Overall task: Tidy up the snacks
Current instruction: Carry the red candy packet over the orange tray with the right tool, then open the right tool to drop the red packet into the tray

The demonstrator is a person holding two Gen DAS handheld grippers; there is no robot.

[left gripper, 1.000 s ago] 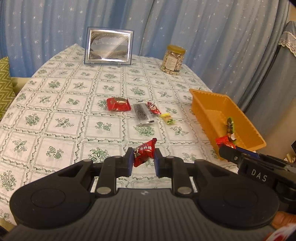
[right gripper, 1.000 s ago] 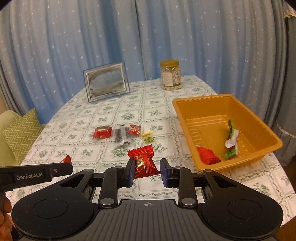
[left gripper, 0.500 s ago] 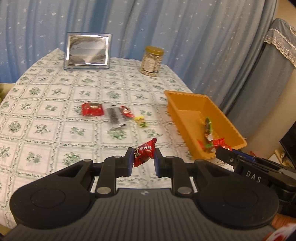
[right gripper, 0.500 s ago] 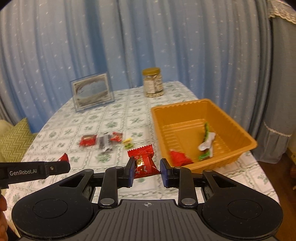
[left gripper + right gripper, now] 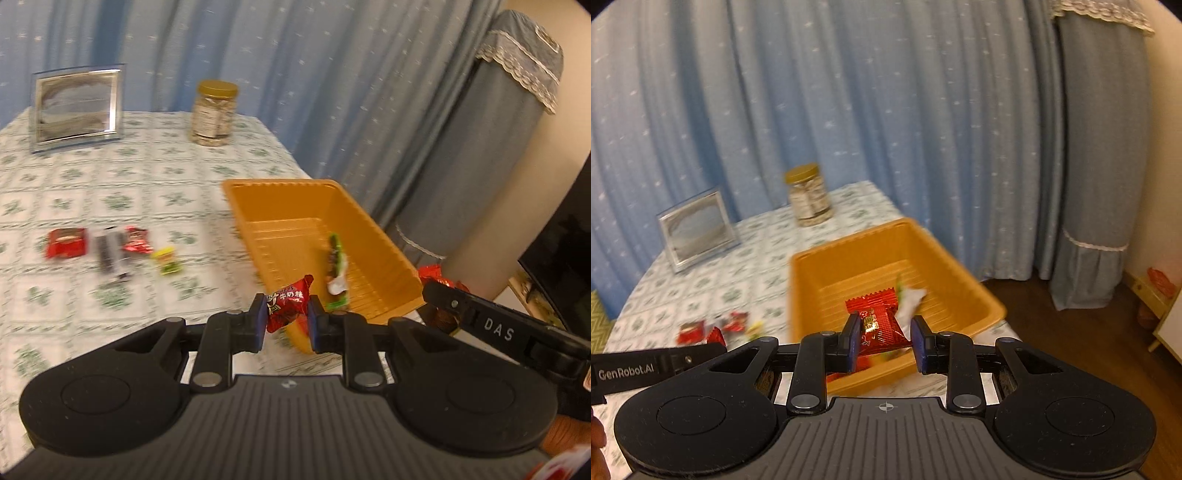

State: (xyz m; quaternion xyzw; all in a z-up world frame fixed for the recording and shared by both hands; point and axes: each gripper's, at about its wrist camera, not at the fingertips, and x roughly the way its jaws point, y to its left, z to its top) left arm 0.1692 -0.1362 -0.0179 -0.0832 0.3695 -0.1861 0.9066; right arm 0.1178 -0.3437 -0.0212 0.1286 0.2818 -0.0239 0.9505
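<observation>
My left gripper (image 5: 286, 317) is shut on a red candy packet (image 5: 288, 303), held just before the near left corner of the orange tray (image 5: 373, 229). My right gripper (image 5: 884, 341) is shut on a red foil snack packet (image 5: 877, 321), held above the near end of the orange tray (image 5: 960, 269). A green and white wrapped snack (image 5: 336, 271) lies inside the tray. On the tablecloth to the left lie a red packet (image 5: 66, 242), a dark packet (image 5: 109, 253), a small red candy (image 5: 136, 240) and a yellow-green candy (image 5: 168, 260).
A glass jar with a gold lid (image 5: 213, 112) and a silver picture frame (image 5: 75, 109) stand at the back of the table. Blue curtains hang behind. The table's right edge drops to a wooden floor (image 5: 1071, 332).
Both grippers have swung right, toward the orange tray, each still holding its packet. The right gripper now hangs over the tray's near end.
</observation>
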